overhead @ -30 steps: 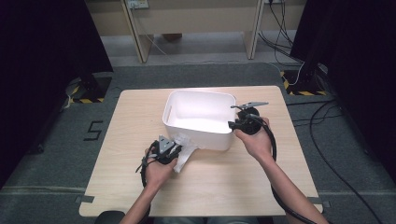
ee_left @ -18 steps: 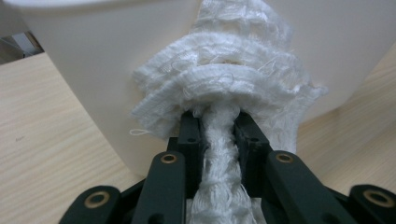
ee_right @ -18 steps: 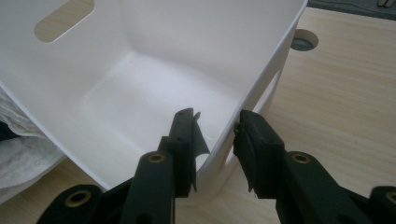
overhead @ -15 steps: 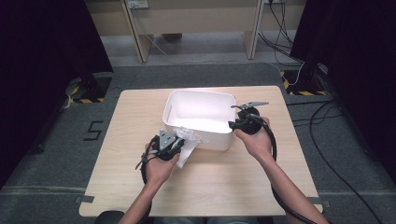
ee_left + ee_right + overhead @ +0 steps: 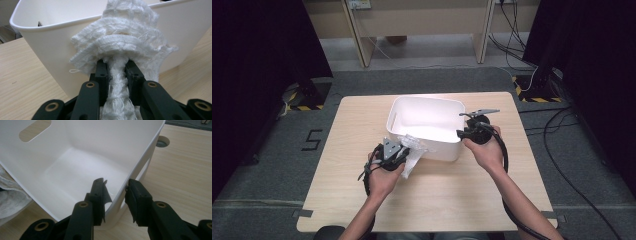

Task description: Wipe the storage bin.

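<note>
A white cloth (image 5: 122, 45) is being pinched by the left gripper (image 5: 393, 152), the jaws pressed hard onto a twisted strand of it in the left gripper view. Above the jaws the cloth is bunched into a ruffled wad, and that wad is held against the outer wall of the white bin (image 5: 52, 50), just below the rim. In the high view the cloth (image 5: 412, 152) is seen at the bin's near left corner, draped down toward the table (image 5: 352, 130), with the left hand (image 5: 382, 175) wrapped round the gripper beneath it.

Over on the other side, the bin's near right corner is straddled by the right gripper (image 5: 115, 192): one jaw is set inside the wall, the other outside, and the rim (image 5: 125, 192) is caught between them. The jaws are drawn in round the wall; whether the pads are actually pressed on the plastic cannot be told. In the high view the right gripper (image 5: 474, 132) is seen at that corner, gripped by the right hand (image 5: 486, 150), with its grey plate sticking out above.

The bin (image 5: 427, 125) is seen standing upright mid-table, its inside bare and brightly lit, a handle slot (image 5: 35, 130) cut in the far wall. A round grommet hole (image 5: 162, 142) is seen in the tabletop just beyond the bin.
</note>
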Tool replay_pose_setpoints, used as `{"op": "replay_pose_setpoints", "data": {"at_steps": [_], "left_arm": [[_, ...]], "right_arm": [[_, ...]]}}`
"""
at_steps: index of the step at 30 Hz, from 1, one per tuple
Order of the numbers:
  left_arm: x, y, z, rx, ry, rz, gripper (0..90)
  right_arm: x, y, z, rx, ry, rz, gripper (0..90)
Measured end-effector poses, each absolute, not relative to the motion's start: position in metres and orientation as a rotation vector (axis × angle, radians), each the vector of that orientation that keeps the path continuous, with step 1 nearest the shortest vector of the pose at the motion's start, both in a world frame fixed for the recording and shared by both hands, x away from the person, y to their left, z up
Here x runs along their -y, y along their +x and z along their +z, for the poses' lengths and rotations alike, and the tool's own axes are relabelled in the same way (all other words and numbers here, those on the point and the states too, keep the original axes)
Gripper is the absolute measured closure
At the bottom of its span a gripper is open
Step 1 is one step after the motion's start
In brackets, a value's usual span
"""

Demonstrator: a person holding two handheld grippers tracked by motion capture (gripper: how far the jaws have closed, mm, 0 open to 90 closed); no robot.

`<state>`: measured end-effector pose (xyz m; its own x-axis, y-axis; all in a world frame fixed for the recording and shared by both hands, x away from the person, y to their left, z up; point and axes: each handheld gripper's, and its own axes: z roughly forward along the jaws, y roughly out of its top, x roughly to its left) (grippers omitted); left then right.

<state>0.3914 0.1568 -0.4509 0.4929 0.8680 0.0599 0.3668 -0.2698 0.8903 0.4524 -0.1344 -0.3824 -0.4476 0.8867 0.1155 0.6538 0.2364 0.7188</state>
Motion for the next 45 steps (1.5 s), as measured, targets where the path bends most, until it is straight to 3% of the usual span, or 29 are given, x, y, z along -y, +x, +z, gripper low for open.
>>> {"op": "replay_pose_setpoints", "data": {"at_steps": [33, 45], "left_arm": [[-0.151, 0.404, -0.497, -1.123, 1.937, 0.657, 75.2], [-0.15, 0.403, -0.495, -1.13, 1.923, 0.64, 75.3]], "right_arm": [[0.132, 0.451, -0.382, -2.2, 1.425, 1.036, 66.4], [0.133, 0.452, -0.382, -2.198, 1.429, 1.038, 66.3]]}}
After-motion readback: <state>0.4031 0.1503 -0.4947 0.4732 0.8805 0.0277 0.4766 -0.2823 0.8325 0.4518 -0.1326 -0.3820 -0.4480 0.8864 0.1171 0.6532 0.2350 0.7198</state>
